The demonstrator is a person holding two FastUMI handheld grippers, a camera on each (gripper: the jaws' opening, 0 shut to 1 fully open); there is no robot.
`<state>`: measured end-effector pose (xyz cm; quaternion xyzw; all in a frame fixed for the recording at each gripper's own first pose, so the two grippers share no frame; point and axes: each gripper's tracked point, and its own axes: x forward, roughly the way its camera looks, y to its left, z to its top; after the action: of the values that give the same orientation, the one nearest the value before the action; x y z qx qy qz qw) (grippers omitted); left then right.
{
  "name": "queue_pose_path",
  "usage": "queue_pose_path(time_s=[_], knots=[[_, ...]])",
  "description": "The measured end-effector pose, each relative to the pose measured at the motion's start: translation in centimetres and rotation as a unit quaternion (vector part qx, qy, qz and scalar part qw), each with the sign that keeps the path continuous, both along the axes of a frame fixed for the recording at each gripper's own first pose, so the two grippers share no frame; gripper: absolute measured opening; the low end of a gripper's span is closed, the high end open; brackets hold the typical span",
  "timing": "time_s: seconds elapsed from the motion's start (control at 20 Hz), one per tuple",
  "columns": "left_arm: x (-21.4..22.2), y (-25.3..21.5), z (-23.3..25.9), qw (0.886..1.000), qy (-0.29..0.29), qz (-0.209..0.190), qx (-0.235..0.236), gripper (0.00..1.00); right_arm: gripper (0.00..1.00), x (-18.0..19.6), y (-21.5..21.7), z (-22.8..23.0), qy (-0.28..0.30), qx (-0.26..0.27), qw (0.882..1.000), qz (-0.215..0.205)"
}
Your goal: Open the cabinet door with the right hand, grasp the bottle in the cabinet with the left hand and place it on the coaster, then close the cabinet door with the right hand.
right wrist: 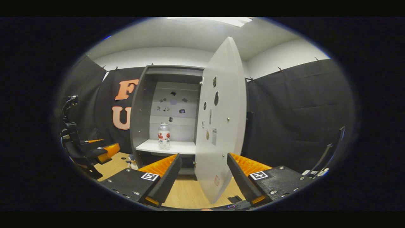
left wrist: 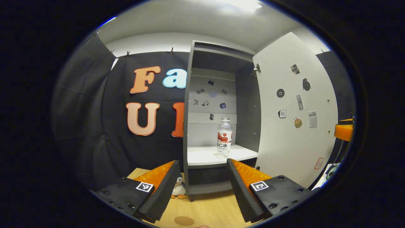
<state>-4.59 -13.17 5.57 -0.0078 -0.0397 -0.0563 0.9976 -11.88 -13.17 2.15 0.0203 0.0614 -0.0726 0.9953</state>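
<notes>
Currently: cabinet door [left wrist: 294, 107] swung open at right; water bottle [left wrist: 224, 138] upright on the cabinet shelf [left wrist: 205, 155], far from both tongs. Left gripper [left wrist: 202, 186] and right gripper [right wrist: 204, 179] both wide, empty. Next, probably: left reaches forward to straddle the bottle; coaster [left wrist: 184, 220] lies near, below.

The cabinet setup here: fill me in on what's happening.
A person is working with two handheld grippers at a small cabinet on a wooden table. The cabinet door is swung open, and a bottle stands upright on the white shelf inside. The left gripper faces the bottle with its fingers open, not touching it. The right gripper is open too, its fingers either side of the door's edge. A round coaster lies on the table.
</notes>
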Motion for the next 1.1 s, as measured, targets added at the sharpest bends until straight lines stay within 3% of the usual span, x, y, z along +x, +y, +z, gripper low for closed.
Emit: queue_pose_path(time_s=[0.3,0.55,0.65,0.7,1.1], knots=[[8.3,-3.7,-0.2,0.998,-0.001,-0.068,-0.004,0.96,0.90,5.5,3.1,-0.3,-0.008,0.007,1.000,0.004],[16.2,-6.2,-1.8,0.992,0.031,-0.122,-0.023,0.96,0.90,10.0,5.3,-1.1,-0.004,0.005,1.000,-0.004],[18.9,-7.0,-2.2,0.990,0.035,-0.137,-0.023,0.96,0.87,11.3,5.9,-1.6,0.005,0.009,1.000,-0.007],[20.1,-7.5,-2.5,0.989,0.036,-0.143,-0.019,0.96,0.91,12.0,6.0,-2.0,0.009,0.008,1.000,-0.009],[27.1,-11.2,-3.6,0.982,0.027,-0.184,0.016,0.96,0.91,15.2,6.1,-4.3,0.035,0.017,0.999,-0.036]])
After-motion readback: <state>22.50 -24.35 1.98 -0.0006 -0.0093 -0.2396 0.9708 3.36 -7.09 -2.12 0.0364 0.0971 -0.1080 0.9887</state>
